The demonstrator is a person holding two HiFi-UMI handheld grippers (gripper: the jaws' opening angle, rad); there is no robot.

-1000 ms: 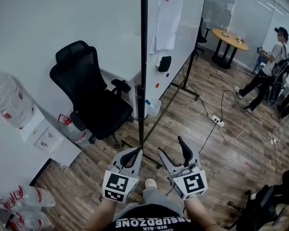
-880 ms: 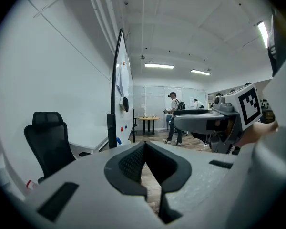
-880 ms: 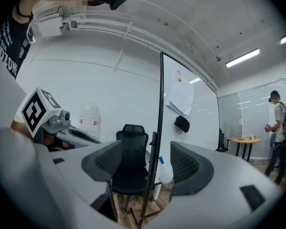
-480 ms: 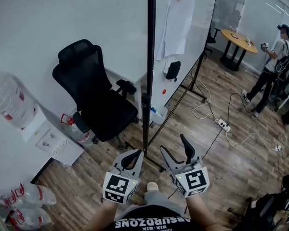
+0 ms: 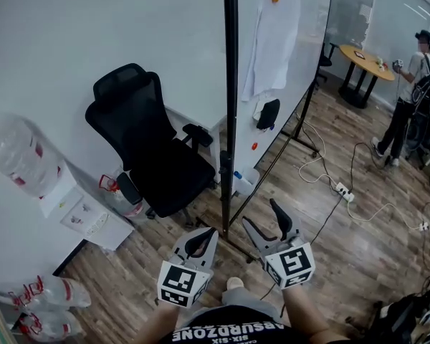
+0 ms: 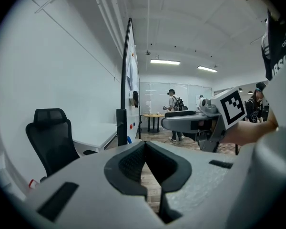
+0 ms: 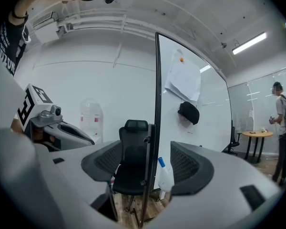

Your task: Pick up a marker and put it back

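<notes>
Head view gives me a wooden floor (image 5: 322, 242) with a tall whiteboard (image 5: 308, 49) on a stand, seen almost edge-on down the middle of the room. A black office chair (image 5: 158, 156) stands just left of the board's near post, and behind it a white tabletop (image 6: 97, 136) runs along the wall. Far off at the right a person (image 5: 414, 99) stands near a round wooden table (image 5: 365, 56), well apart from me. A big clear water bottle (image 5: 18, 153) sits on a low white unit at the left wall. Both tools are held low in front of my operator's body, side by side. The left gripper (image 5: 201, 239) is closed, its jaws meeting at the tips with nothing in them, which the left gripper view confirms (image 6: 144, 144). The right gripper (image 5: 260, 213) is spread wide and empty, with only the distant chair and board post showing through the gap (image 7: 148, 159). On the board hang a sheet of paper (image 5: 276, 34) and a black eraser (image 5: 269, 113) below it. A white spray bottle (image 5: 244, 181) with a blue cap stands at the board's foot. Small coloured dots cling to the board, but I cannot pick out a marker among them at this size.
</notes>
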